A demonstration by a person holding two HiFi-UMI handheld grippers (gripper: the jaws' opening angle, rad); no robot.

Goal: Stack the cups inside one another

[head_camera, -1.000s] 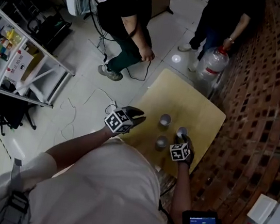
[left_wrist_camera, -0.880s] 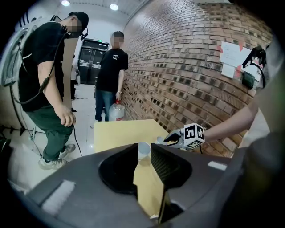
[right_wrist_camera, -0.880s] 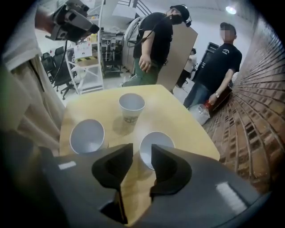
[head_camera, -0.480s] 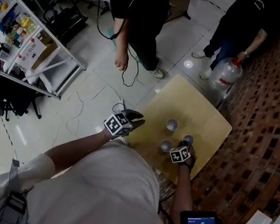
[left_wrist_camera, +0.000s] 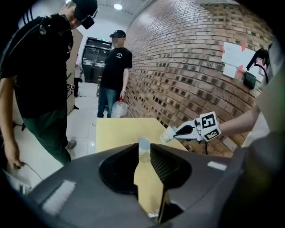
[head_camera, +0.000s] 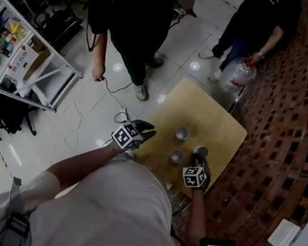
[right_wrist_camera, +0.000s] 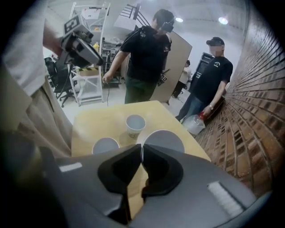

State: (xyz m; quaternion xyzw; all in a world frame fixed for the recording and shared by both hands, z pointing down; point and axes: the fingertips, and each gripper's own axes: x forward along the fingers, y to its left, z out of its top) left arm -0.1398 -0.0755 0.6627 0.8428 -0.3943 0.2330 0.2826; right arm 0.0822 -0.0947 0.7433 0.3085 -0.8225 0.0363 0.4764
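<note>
Three white paper cups are at the tan table. My right gripper is shut on the near rim of the right-hand cup; its jaws have just closed on that rim. In the left gripper view this cup hangs tilted above the tabletop. The far cup and the near cup stand upright, mouths up. My left gripper hovers over the table's left edge, open with nothing between its jaws; the near cup shows beyond the gap.
A brick wall runs close along the table's right side. A water jug stands on the floor past the far corner, beside a person in black. Another person stands left of the table. Metal shelves are far left.
My right gripper has shut on the right cup's rim and lifted it off the table. The left gripper stayed put. The person in dark clothes walked closer along the table's left side.
</note>
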